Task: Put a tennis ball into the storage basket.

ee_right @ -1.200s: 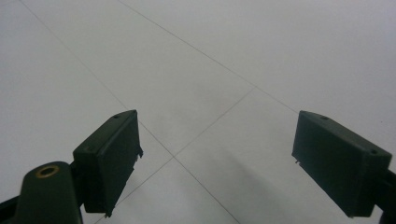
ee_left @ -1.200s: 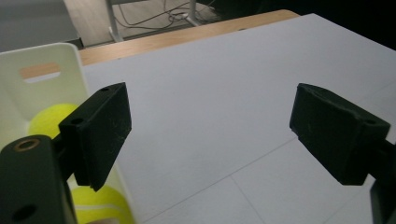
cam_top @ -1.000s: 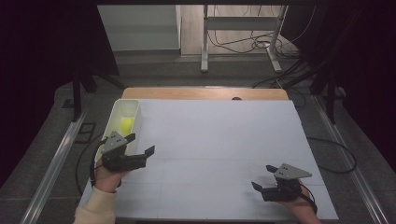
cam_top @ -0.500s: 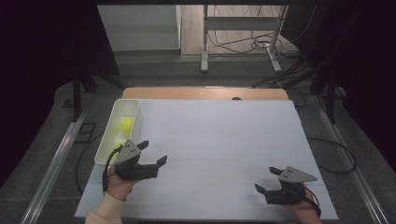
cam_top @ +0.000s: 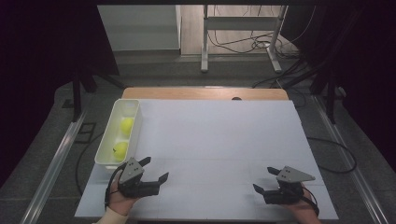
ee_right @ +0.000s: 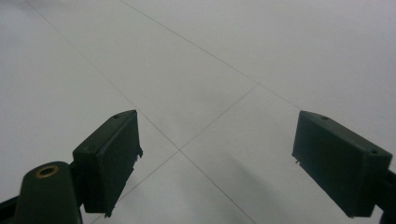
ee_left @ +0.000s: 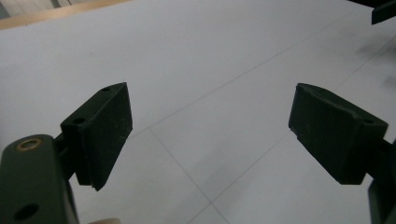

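Note:
My left gripper [cam_top: 155, 168] is held low over the white table sheet [cam_top: 219, 140] near its front left corner, just in front of the white bin [cam_top: 136, 126]. Its jaws stand open with nothing between them, and in the left gripper view [ee_left: 210, 126] only bare sheet lies in the gap. Two yellow balls sit in the bin, one farther back [cam_top: 127, 125] and one nearer [cam_top: 120, 149]. My right gripper [cam_top: 264, 179] rests near the front right of the sheet, also open and empty, as the right gripper view [ee_right: 217, 154] confirms.
A wooden table edge [cam_top: 205, 93] runs along the far side of the sheet. Beyond it stand a metal frame [cam_top: 240, 42] and loose cables [cam_top: 238, 44] on the floor. Metal rails [cam_top: 56, 158] flank the table. The other gripper's tip [ee_left: 384, 10] pokes into the left gripper view.
My left gripper has come back from beside the bin toward the front edge and sunk lower, which uncovers the nearer ball. The right gripper has stayed put.

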